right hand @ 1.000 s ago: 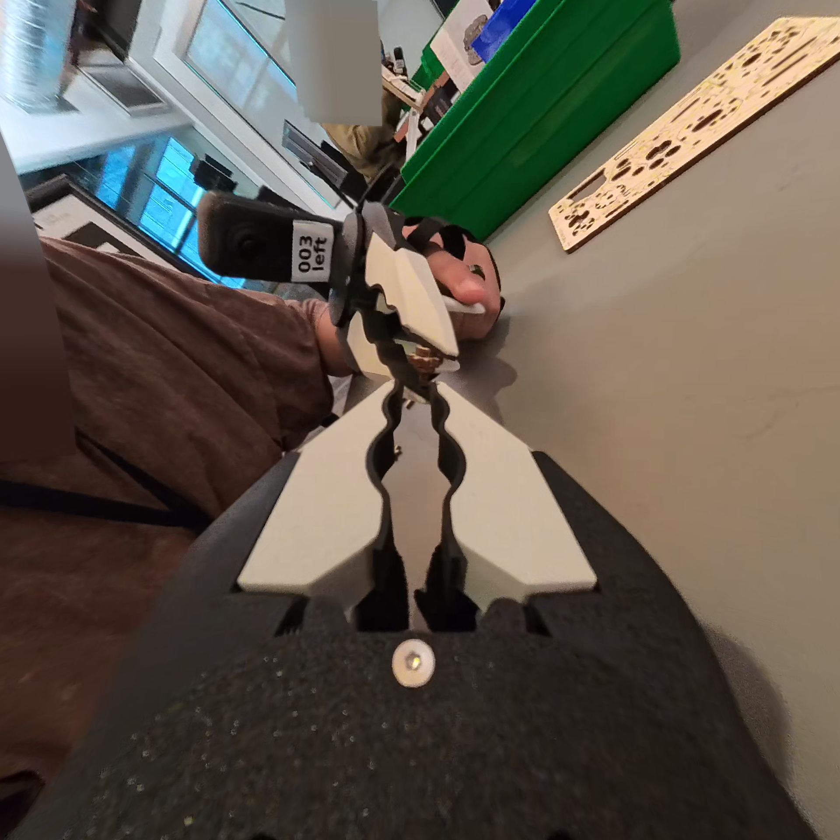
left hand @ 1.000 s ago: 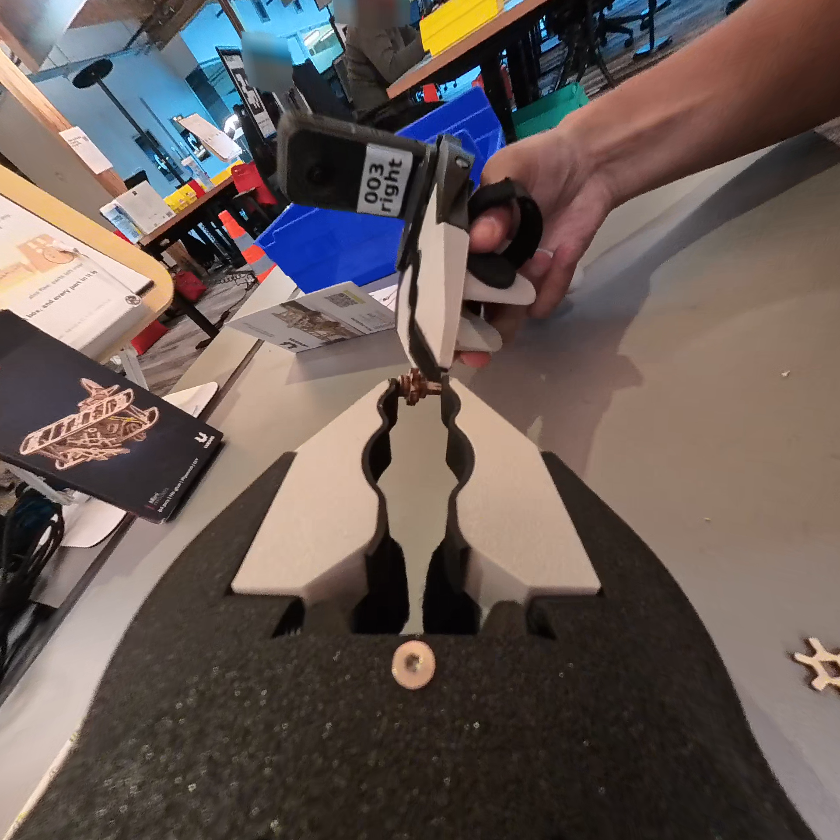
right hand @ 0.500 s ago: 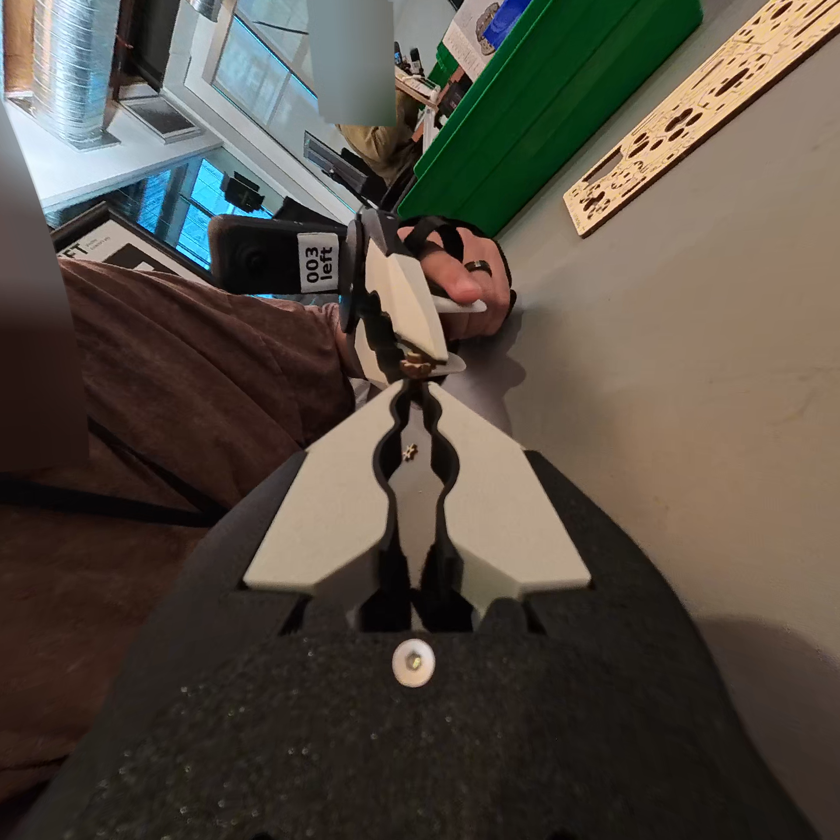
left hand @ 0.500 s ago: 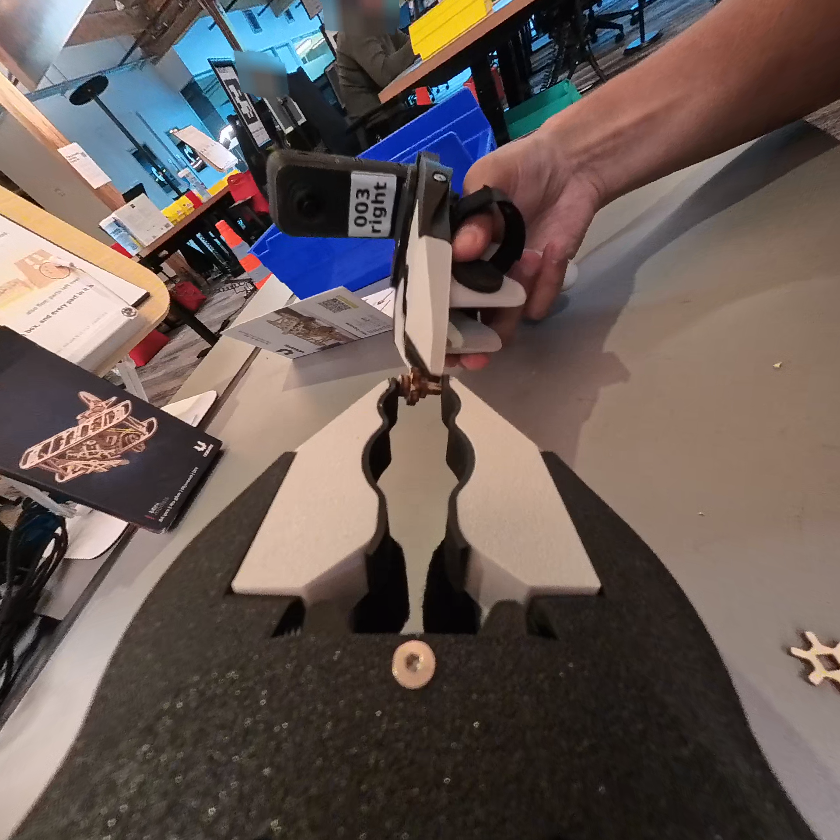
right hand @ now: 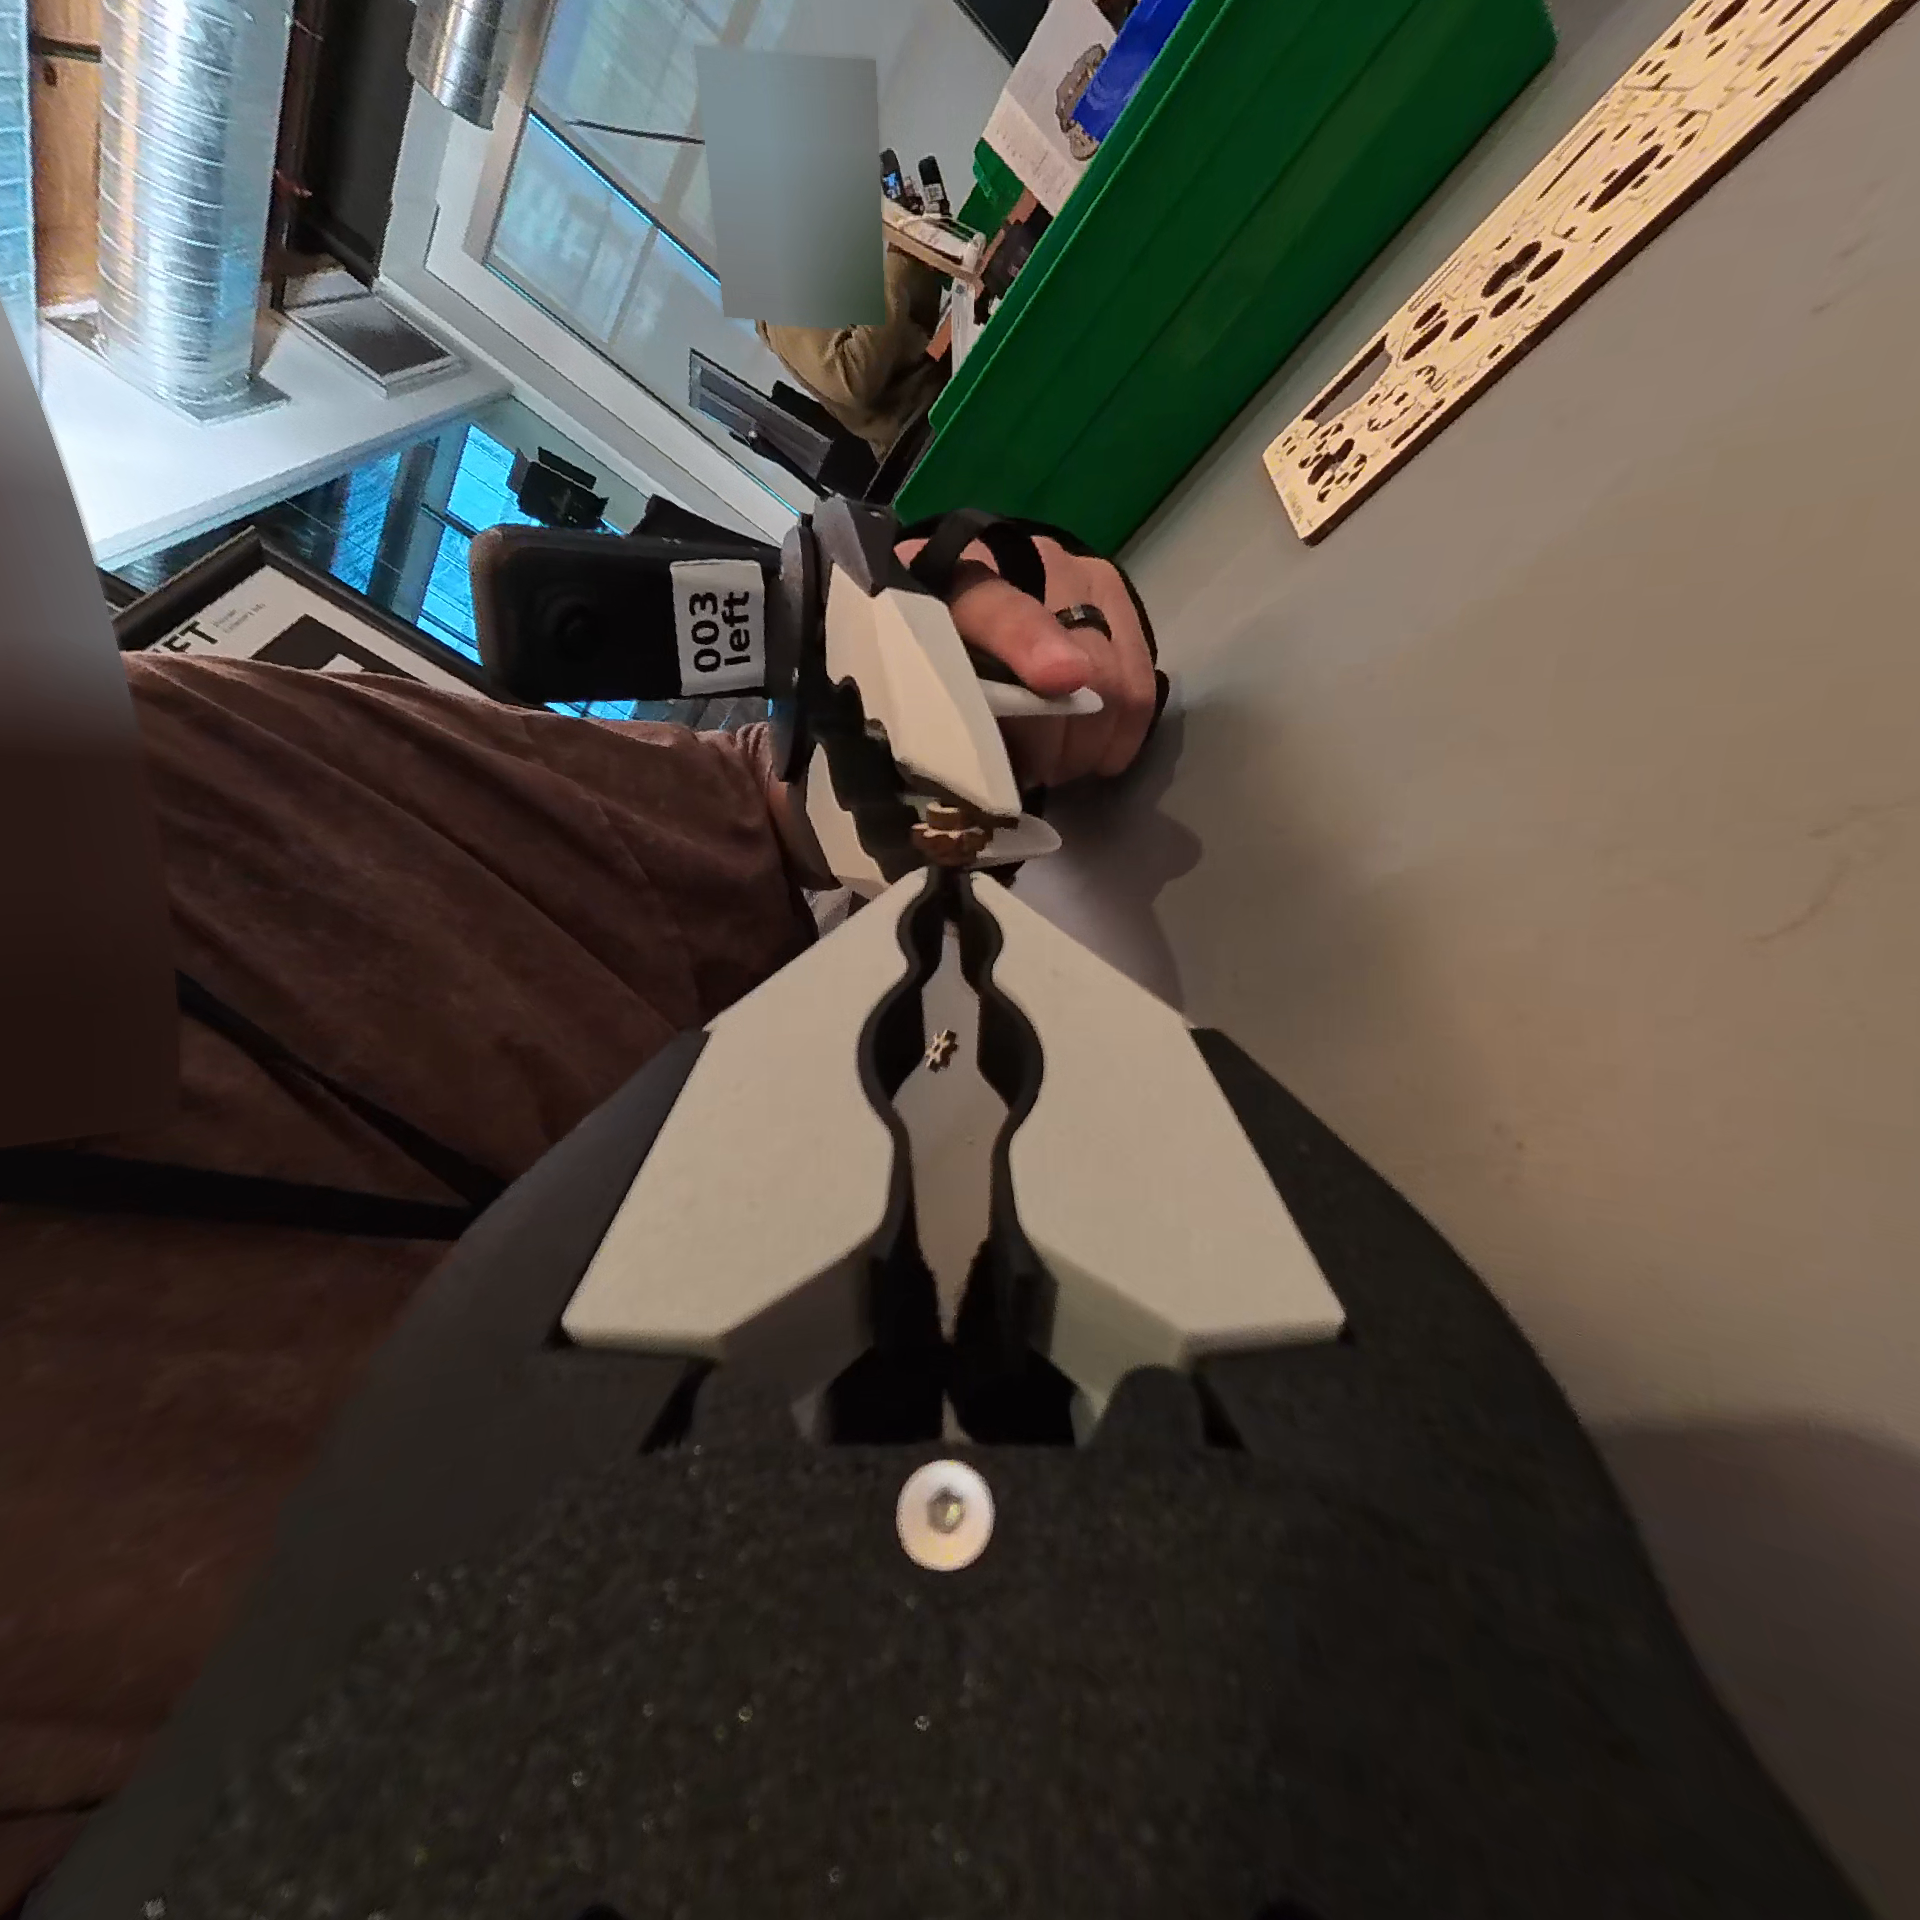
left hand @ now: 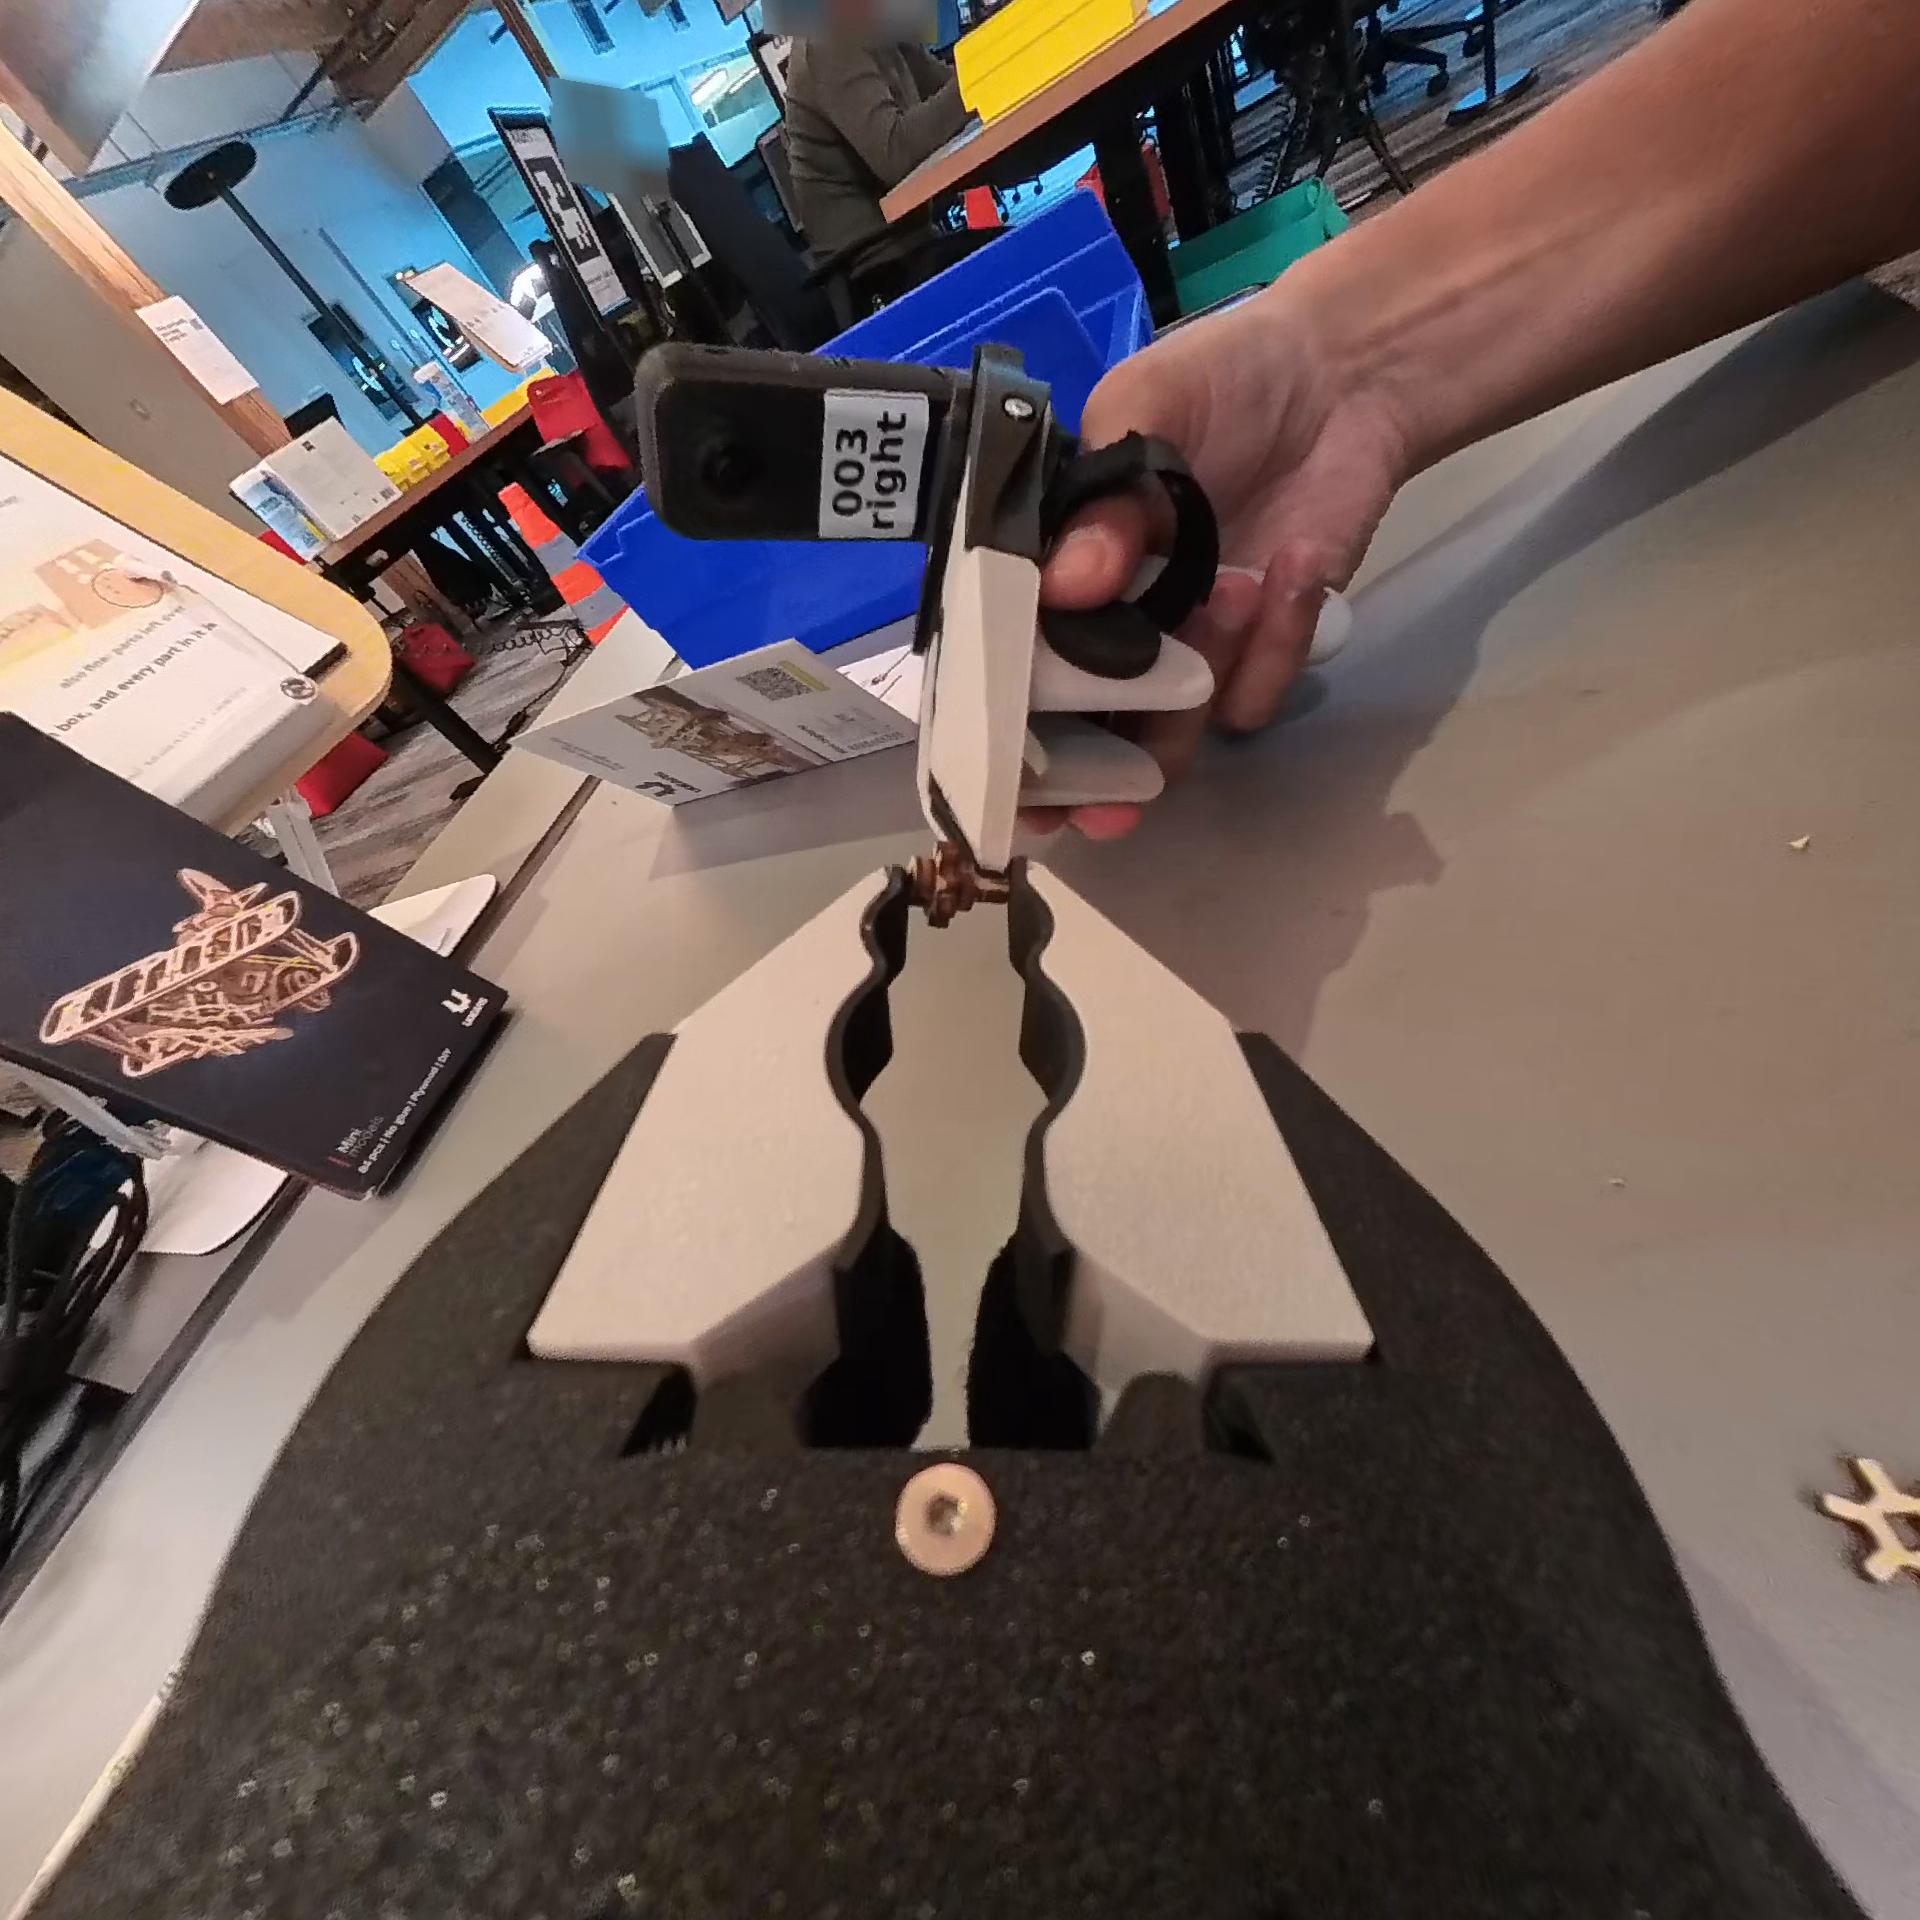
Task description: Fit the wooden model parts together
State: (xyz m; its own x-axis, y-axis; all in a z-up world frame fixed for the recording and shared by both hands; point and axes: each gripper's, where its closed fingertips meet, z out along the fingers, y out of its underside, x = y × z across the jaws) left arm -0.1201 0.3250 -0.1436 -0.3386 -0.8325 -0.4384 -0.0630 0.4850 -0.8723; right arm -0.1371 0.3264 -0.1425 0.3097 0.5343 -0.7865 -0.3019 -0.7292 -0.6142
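Right tool tilted nearer; both tools' labels white, black print

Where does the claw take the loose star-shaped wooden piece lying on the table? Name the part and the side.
Probably by its hub, straight down from above: the star-shaped piece lies flat on the grey table, too thin for a side approach, and the notches between its arms offer seats for a pinch. The frame edge cuts part of it off.
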